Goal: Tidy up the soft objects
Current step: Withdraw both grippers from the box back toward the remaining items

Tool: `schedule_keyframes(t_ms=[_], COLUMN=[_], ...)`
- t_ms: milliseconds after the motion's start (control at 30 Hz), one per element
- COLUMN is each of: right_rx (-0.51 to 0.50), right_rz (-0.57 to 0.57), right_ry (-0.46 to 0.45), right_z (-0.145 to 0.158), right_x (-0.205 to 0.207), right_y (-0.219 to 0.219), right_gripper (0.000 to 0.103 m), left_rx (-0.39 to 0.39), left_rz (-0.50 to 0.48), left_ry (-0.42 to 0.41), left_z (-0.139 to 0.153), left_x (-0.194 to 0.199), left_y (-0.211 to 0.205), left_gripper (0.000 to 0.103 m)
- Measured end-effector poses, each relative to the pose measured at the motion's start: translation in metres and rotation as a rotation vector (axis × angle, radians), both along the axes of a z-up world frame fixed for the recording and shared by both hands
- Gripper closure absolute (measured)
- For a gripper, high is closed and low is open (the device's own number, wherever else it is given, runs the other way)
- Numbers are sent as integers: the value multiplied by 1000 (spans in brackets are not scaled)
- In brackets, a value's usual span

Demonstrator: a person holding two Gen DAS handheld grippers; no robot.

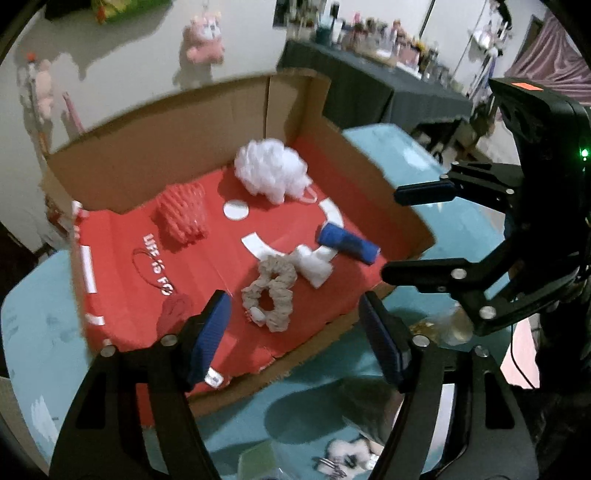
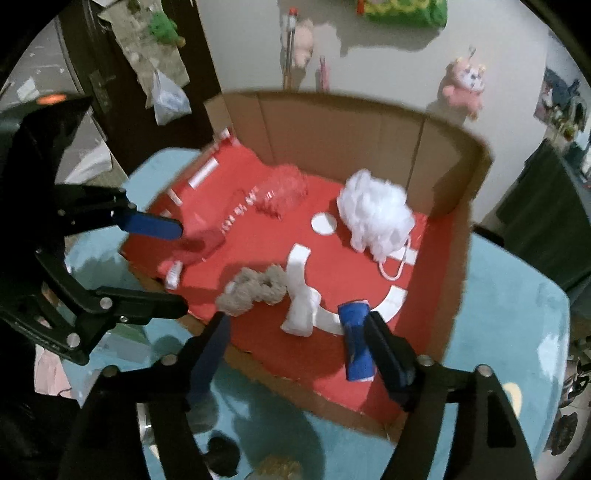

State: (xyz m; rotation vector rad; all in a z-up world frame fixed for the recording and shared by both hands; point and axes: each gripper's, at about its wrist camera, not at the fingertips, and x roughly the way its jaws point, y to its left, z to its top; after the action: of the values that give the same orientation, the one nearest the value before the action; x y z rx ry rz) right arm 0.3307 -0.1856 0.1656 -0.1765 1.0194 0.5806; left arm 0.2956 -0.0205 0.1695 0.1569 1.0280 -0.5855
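Note:
An open cardboard box (image 1: 147,155) (image 2: 436,155) with a red floor lies on a light blue table. In it are a white mesh bath puff (image 1: 271,171) (image 2: 376,214), a red mesh sponge (image 1: 183,212) (image 2: 282,192), a beige scrunchie (image 1: 271,295) (image 2: 253,288), a white soft piece (image 1: 314,264) (image 2: 301,310), a blue roll (image 1: 347,243) (image 2: 356,343) and a small red soft item (image 1: 173,312) (image 2: 199,242). My left gripper (image 1: 295,336) (image 2: 177,266) is open and empty above the box's near edge. My right gripper (image 2: 295,354) (image 1: 417,232) is open and empty above the box's right front corner.
The light blue table (image 1: 37,332) (image 2: 509,325) surrounds the box. Small loose items (image 1: 347,454) lie on it near the front edge. A dark-clothed table with bottles (image 1: 369,85) stands behind. Plush toys (image 1: 205,35) hang on the wall.

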Motion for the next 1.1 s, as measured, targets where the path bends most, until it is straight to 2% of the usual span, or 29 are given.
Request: schedule_keyframes(t_ms=[233,333,433,533,667,733,933,1100], right_rx=[42,59,75,86,124,138,130,118], right_rz=[-34,-52,-71,-104,-139,-170,-251,-302], right_ry=[-155,-218,-283,-358,-412,-439,-519,-594], right_z=[50,66,77,84,85,82,64,44], right_x=[-59,-90,-121,-153,-191,-207,-253,-284], right_y=[-2,-4,-6,-9,-15,-19,-23,-22], right_gripper=[4,1,0,0,0,0,0,0], left_rx=[-92,-114,-125,-167,-194,-212,-244,-242], left_rz=[66,107,143,173,217,236,297,333], left_ry=[-145,-243,-332,-388,-493,-518,-565,-573], left_z=[34,44,52,55,53,50,35,19], left_x=[-56,-87,-117,-142,-182,-199,-242,-264], left_y=[14,20,23,28,32,34,39,41], left_gripper=[25,19,17,12,10,9,8,8])
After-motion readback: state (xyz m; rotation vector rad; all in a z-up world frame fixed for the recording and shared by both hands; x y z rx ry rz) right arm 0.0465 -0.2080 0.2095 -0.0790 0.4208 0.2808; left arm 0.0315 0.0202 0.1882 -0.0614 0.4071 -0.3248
